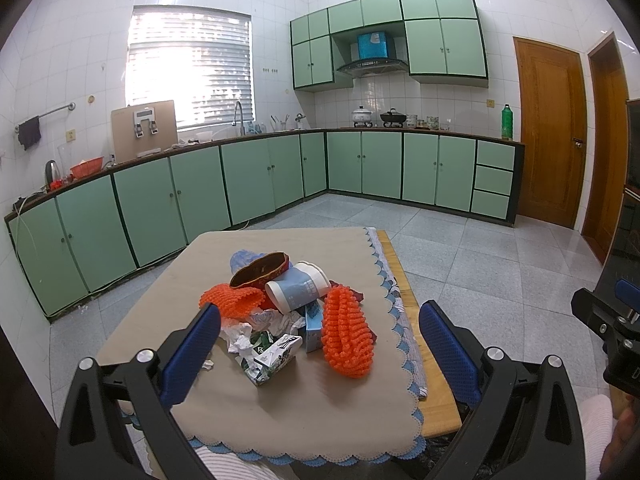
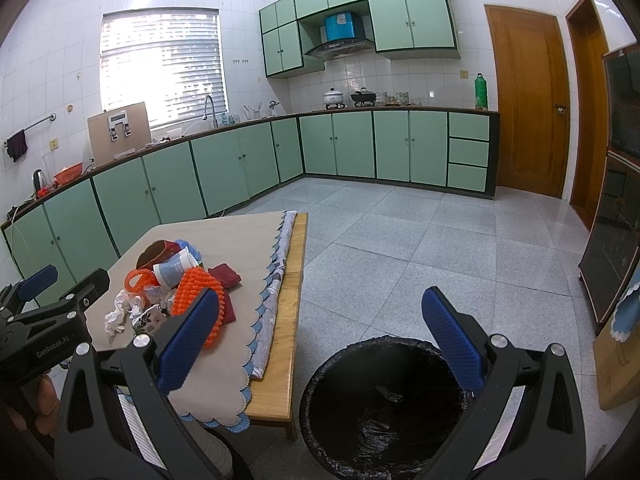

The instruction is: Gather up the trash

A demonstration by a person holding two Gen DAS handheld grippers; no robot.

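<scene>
Hovering with jaws wide and empty, the left gripper (image 1: 320, 344) faces the trash pile (image 1: 288, 312) mid-counter (image 1: 240, 408), nearer than the right gripper (image 2: 320, 344), likewise spread and empty, seemingly above the black-lined bin (image 2: 384, 408).

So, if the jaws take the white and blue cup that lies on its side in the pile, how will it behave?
The cup looks like thin paper, so it is probably light and may crush under a firm squeeze. It lies on its side on crumpled paper, so a push would likely roll it. Neighbouring pieces might shift with it.
</scene>
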